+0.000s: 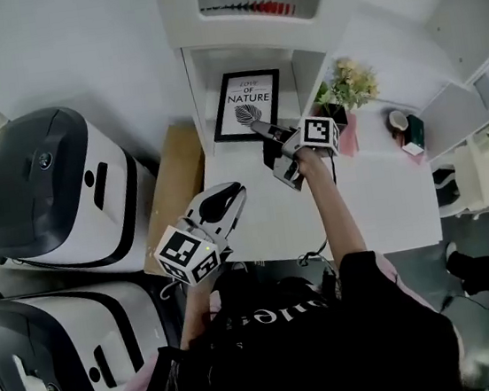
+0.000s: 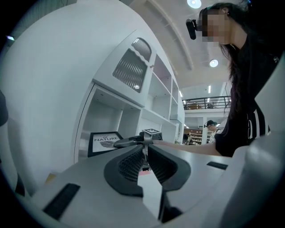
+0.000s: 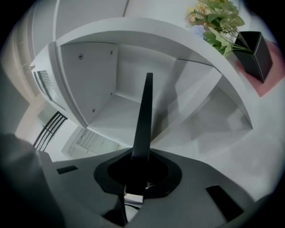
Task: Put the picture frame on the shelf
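The black picture frame (image 1: 247, 105) with a "nature" leaf print stands upright in the low cubby of the white shelf (image 1: 198, 80). My right gripper (image 1: 263, 129) reaches into the cubby and is shut on the frame's lower right edge. In the right gripper view the frame (image 3: 143, 120) shows edge-on as a thin black slab rising from the jaws of the right gripper (image 3: 141, 156). My left gripper (image 1: 231, 192) hovers over the counter's left front, shut and holding nothing. From the left gripper (image 2: 144, 147) view I see the frame (image 2: 104, 141) and the right gripper (image 2: 129, 142) beside it.
A flower pot (image 1: 343, 97) stands right of the cubby next to a small cup (image 1: 398, 121). Two large white-and-black appliances (image 1: 47, 189) fill the left side. A wooden board (image 1: 176, 186) lies between them and the white counter (image 1: 379, 199).
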A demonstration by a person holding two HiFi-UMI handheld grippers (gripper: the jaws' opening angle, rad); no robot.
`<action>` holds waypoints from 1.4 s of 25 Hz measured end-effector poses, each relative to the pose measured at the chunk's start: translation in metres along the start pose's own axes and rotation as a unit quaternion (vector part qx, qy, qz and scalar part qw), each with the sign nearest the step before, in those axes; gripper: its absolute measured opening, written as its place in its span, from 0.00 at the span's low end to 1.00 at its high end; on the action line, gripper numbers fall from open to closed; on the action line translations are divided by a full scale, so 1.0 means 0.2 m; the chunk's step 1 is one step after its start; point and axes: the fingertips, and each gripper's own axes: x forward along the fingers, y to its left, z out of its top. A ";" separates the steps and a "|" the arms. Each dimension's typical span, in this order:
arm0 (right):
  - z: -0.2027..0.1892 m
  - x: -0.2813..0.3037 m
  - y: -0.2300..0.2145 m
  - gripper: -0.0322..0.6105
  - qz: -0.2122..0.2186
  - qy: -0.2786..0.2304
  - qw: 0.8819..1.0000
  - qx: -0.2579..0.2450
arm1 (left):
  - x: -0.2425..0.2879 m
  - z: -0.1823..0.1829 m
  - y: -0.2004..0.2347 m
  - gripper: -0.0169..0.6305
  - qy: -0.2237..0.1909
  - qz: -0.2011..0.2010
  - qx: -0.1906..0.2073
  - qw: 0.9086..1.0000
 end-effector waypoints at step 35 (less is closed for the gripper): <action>0.18 0.10 -0.08 0.32 0.069 -0.069 0.989 0.107 | 0.60 -0.30 0.44 0.10 0.078 -0.093 0.096 0.988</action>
